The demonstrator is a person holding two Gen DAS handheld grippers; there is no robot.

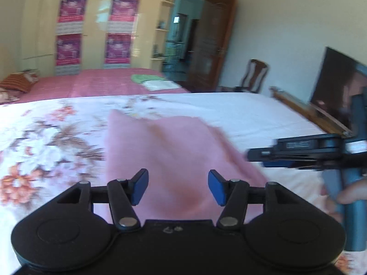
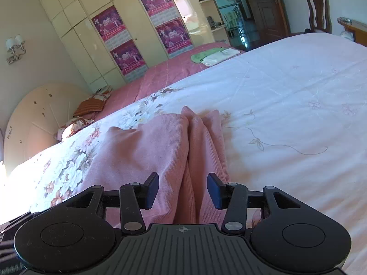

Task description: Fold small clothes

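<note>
The pink garment [image 2: 160, 151] lies on the floral bedspread [image 2: 286, 114], its long axis running away from both grippers. The right gripper [image 2: 182, 191] is wide and empty, its jaws either side of the near bunched edge (it looks nearer). The left gripper [image 1: 178, 188] is wide too. Only the sharper right view shows the middle fold ridge.
</note>
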